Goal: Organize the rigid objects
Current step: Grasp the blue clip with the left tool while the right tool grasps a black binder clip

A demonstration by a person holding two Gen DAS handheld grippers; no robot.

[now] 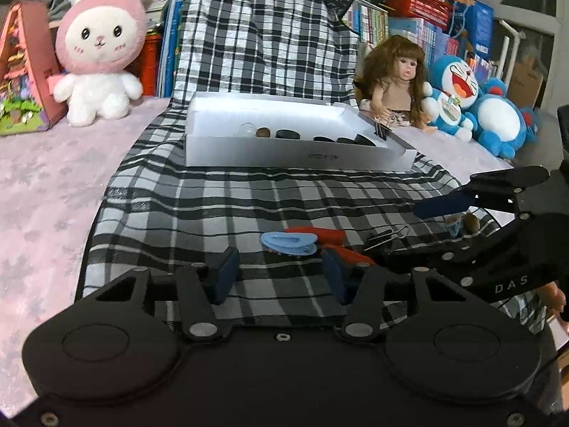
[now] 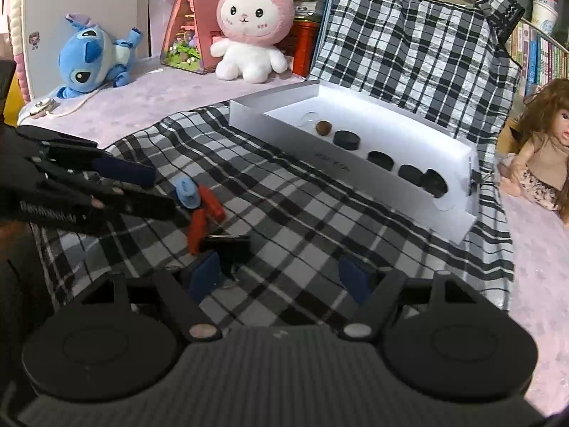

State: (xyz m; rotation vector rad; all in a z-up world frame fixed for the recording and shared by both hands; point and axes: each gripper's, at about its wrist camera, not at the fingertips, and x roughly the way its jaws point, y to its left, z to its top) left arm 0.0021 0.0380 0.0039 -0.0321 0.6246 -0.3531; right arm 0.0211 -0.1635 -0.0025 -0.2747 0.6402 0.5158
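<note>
Small rigid items, a blue hair clip (image 1: 288, 244) and a red clip (image 1: 313, 233) among them, are seen lying loose on the checked cloth (image 1: 249, 192) at lower centre of the left wrist view. The white box (image 1: 284, 149) with dark round pieces is placed above them. Nothing is gripped: the left gripper (image 1: 281, 277) is parted just below the blue hair clip, and the right gripper (image 2: 281, 277) is spread wide over the cloth.
</note>
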